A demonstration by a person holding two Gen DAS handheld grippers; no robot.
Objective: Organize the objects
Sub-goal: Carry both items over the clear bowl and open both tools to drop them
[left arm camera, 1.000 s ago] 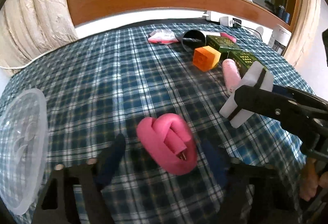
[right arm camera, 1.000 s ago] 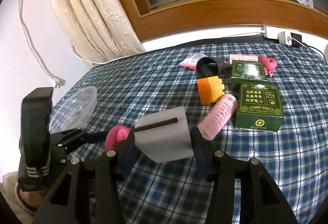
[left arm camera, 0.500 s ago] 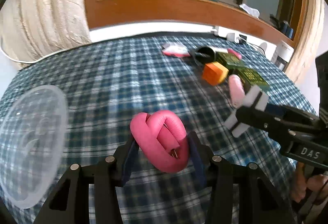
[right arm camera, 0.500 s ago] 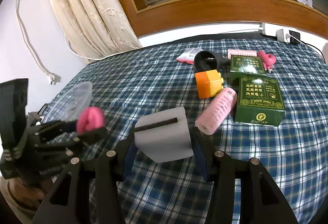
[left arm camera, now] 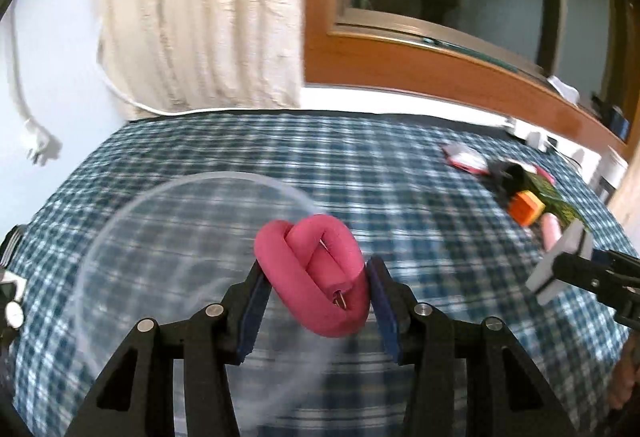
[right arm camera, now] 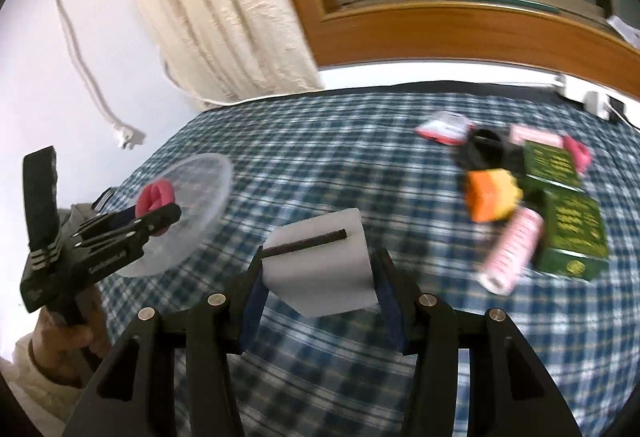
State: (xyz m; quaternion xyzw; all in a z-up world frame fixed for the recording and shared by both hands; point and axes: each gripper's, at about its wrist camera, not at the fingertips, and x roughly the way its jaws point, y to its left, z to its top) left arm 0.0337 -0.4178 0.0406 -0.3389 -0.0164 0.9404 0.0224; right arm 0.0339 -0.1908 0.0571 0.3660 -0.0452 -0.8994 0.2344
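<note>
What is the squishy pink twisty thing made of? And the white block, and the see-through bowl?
The pink twisted loop looks like soft matte foam; a metal wire pokes from its cut end, so probably foam over wire. The white rectangular block looks like matte foam or sponge, with a dark strip across its top. The round see-through bowl looks like thin, clear plastic; the checked cloth shows through it.

Pink foam knot [left arm camera: 316,273] between jaws
</note>
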